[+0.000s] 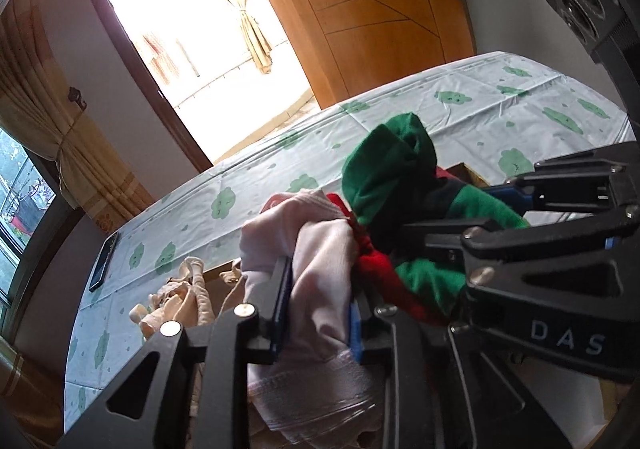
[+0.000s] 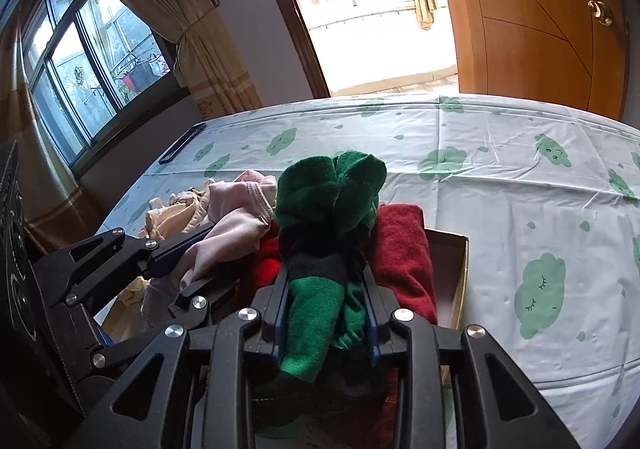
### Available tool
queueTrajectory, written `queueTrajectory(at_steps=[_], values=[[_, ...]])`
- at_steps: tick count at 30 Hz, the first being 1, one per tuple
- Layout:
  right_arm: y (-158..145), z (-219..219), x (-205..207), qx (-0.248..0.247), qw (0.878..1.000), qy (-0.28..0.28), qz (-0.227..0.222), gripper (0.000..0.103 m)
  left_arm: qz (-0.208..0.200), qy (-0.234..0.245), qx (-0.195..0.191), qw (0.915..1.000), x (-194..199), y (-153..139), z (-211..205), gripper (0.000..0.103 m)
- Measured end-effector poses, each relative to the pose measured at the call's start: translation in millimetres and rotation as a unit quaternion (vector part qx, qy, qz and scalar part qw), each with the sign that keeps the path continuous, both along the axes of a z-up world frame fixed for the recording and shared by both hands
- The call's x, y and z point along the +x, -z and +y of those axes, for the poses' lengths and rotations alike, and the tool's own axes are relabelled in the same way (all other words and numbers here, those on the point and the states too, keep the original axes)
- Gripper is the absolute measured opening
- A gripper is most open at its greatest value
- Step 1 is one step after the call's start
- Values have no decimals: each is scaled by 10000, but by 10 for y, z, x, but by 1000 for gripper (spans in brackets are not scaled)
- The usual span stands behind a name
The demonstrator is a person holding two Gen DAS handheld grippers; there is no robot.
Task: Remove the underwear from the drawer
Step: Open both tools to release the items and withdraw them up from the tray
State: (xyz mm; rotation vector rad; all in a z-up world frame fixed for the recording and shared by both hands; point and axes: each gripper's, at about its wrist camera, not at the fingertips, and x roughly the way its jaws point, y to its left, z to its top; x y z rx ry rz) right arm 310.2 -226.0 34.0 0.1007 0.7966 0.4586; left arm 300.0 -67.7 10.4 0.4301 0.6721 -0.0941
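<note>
Cloud-print bedsheet, pink underwear between left tool pads

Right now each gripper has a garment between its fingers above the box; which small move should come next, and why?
Probably carry both garments sideways, clear of the cardboard box, then lower them onto the cloud-print cover. The left gripper holds the pale pink cotton underwear, the right gripper the green knitted garment, both still over the box.
</note>
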Motion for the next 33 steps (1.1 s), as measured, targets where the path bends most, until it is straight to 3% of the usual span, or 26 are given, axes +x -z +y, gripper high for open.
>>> queueTrajectory(at_steps=[2, 7, 15, 24, 33], values=[[21, -27, 16, 48, 10000, -11, 45, 38, 9, -27, -21, 10000, 6, -12, -6, 29], [8, -75, 0, 7, 10000, -35, 68, 60, -154, -140, 9, 9998, -64, -108, 62, 61], [-111, -103, -251, 63, 9995, -129, -292, 70, -378, -50, -317, 9988, -335, -206, 184, 69], [-214, -62, -410, 218, 9978, -15, -625, 72, -731, 5, -644, 9952, -531, -380, 224, 72], [-249, -60, -620, 346, 9962, -23, -797, 75, -786, 50, -973, 9921, -759, -337, 320, 72]])
